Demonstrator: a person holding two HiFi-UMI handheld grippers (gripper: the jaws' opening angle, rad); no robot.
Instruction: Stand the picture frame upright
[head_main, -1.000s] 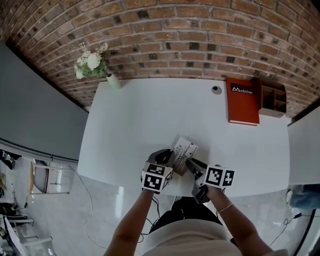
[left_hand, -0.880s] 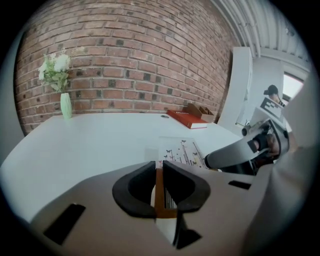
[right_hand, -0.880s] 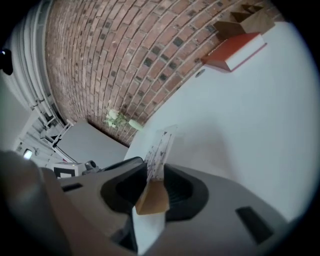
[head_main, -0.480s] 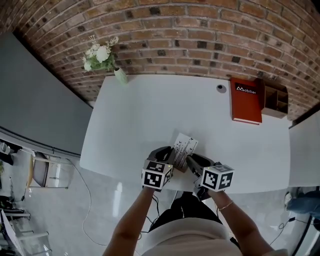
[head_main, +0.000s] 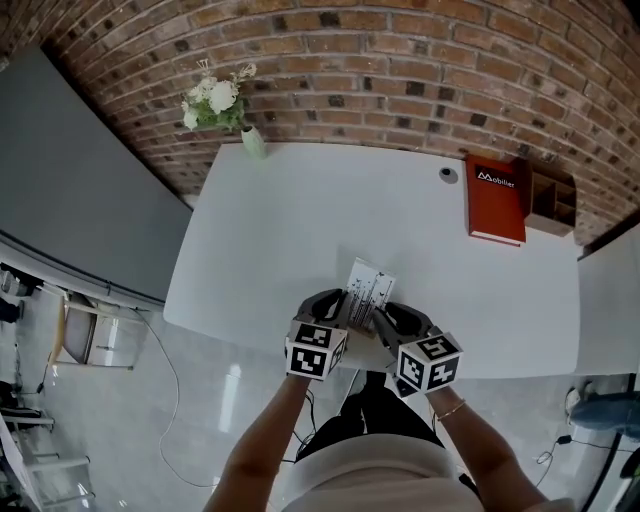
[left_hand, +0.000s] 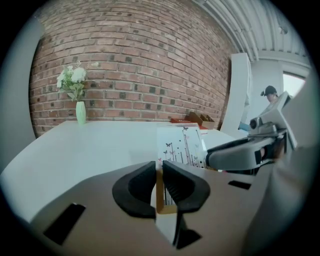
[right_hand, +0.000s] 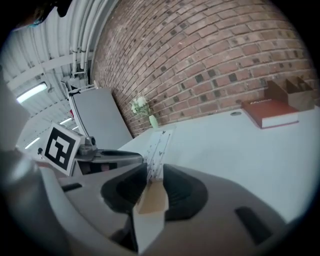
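The picture frame (head_main: 367, 292) is held at the front edge of the white bench (head_main: 300, 220). It is well apart from the red book (head_main: 495, 198), to the left of it and nearer to the person. The left gripper (left_hand: 159, 175) is closed narrowly on one side edge of the frame. The right gripper (right_hand: 150, 180) is closed on the other edge, with the brown back pressed between its jaws. The printed face is raised.

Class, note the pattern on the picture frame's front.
The picture frame is white with thin dark stems and small butterflies; clearest in the left gripper view.
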